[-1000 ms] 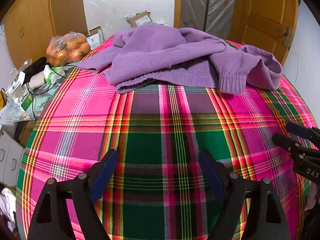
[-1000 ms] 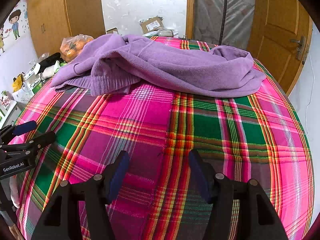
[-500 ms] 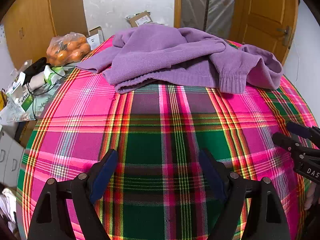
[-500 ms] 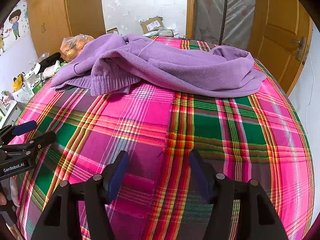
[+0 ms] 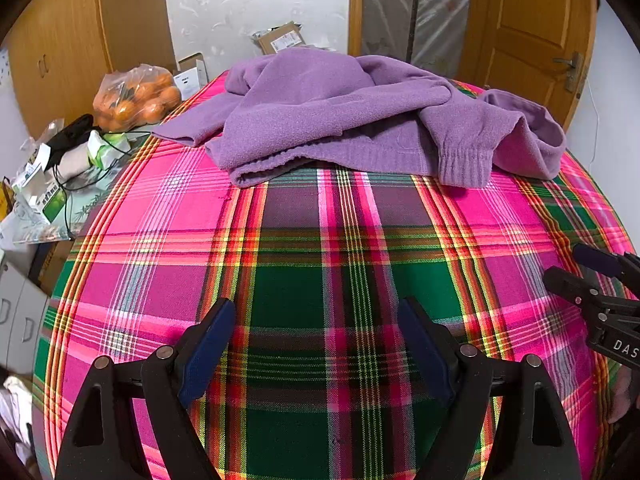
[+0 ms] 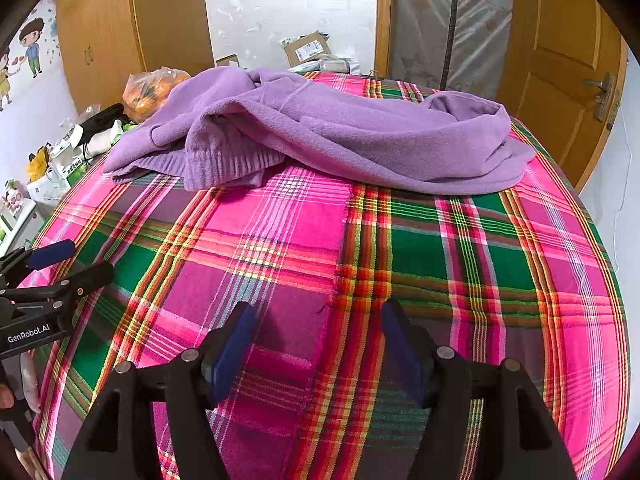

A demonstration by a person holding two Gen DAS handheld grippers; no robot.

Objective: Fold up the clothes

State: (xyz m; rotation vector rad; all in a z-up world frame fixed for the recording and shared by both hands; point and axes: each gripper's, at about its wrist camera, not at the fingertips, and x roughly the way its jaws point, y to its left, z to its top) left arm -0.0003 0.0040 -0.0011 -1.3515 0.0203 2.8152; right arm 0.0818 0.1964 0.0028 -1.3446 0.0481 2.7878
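Sweater lies crumpled at far end, soft, limp fleece; ribbed cuff looks grippable. Left gripper, right gripper both agape, empty.

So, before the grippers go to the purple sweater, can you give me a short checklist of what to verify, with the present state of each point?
1. Left gripper open and holding nothing: ok.
2. Right gripper open and holding nothing: ok.
3. Purple sweater lies flat and spread for folding: not ok, it is bunched, with a sleeve thrown across the body.
4. Ribbed cuff visible as a place to grasp: ok, it lies at the near edge of the sweater.
5. Plaid cloth between the grippers and the sweater free of other things: ok.
6. Far side of the sweater free of snags: cannot tell, it is hidden behind the pile.
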